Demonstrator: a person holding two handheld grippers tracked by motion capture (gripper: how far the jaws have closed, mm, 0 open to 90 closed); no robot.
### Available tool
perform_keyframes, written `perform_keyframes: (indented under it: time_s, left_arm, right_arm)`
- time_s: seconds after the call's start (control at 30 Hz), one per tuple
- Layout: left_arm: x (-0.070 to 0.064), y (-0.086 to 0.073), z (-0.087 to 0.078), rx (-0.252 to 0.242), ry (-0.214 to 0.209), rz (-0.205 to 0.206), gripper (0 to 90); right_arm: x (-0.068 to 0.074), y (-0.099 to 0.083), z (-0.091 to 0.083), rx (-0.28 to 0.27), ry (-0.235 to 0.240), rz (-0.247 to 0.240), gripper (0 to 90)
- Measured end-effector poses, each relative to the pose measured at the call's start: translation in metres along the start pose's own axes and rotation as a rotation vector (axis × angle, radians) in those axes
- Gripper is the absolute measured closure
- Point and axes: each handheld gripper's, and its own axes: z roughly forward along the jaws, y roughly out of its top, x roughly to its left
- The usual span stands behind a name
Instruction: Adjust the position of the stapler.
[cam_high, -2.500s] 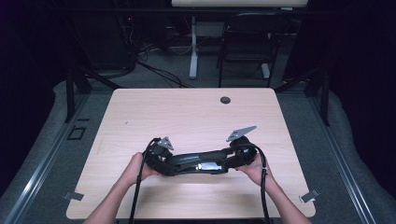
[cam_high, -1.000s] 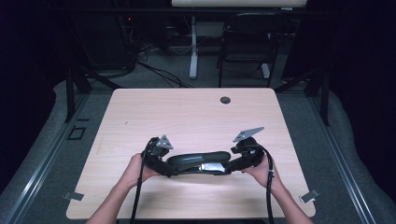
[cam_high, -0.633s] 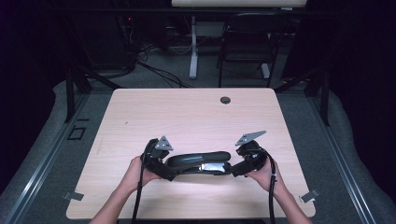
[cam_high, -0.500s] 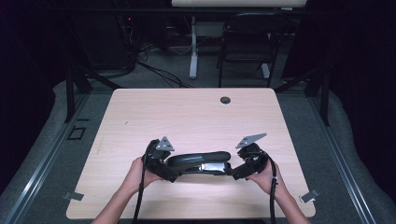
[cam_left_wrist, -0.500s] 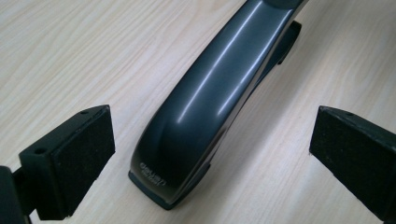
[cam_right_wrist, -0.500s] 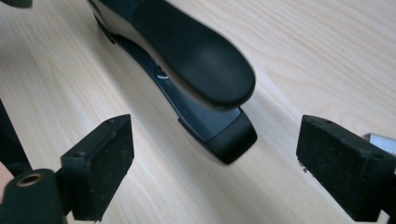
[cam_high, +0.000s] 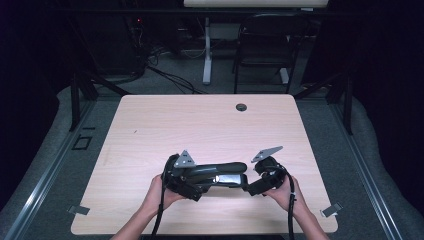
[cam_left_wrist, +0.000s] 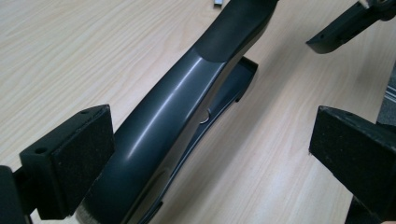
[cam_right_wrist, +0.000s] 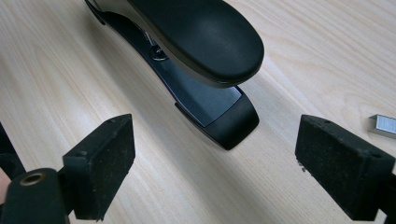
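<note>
I've got a black stapler (cam_high: 216, 173) lying lengthwise across the near part of the pale wooden table (cam_high: 200, 125), and I'm holding one set of tongs at each end of it. My left tongs (cam_left_wrist: 205, 154) are spread wide; in the left gripper view the stapler's glossy curved arm (cam_left_wrist: 177, 107) runs up between the two padded jaws, hard against the left-hand pad, while the other pad stands well clear of it, so nothing is clamped. The arm's matte black grip end (cam_left_wrist: 238, 28) points away toward the far tip, and the base (cam_left_wrist: 233, 84) peeks out underneath it, flat on the wood. My right tongs (cam_right_wrist: 215, 163) are open too, both pads apart and bare, sitting just short of the stapler's nose. In the right gripper view the rounded black head (cam_right_wrist: 201, 37) overhangs the base plate (cam_right_wrist: 219, 116), whose tip lies between my jaws but a little ahead of them, touching neither. Off to the right of that view a small strip of staples (cam_right_wrist: 384, 126) rests on the table by itself, just beside the right-hand pad. From the high view, my left hand (cam_high: 159, 192) wraps the left tongs at the stapler's rear, my right hand (cam_high: 285, 190) holds the right tongs at its front, and a cable trails from each toward me. A round grommet (cam_high: 241, 107) sits at the table's far edge, well apart from all this.
</note>
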Motion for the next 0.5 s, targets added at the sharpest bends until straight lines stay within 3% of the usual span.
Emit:
perform_keyframes:
  time_s: [0.5]
  left_arm:
    - [-0.009, -0.002, 0.014, 0.021, -0.029, -0.017, 0.2]
  right_arm:
    - [-0.001, -0.002, 0.006, 0.017, -0.020, 0.003, 14.1]
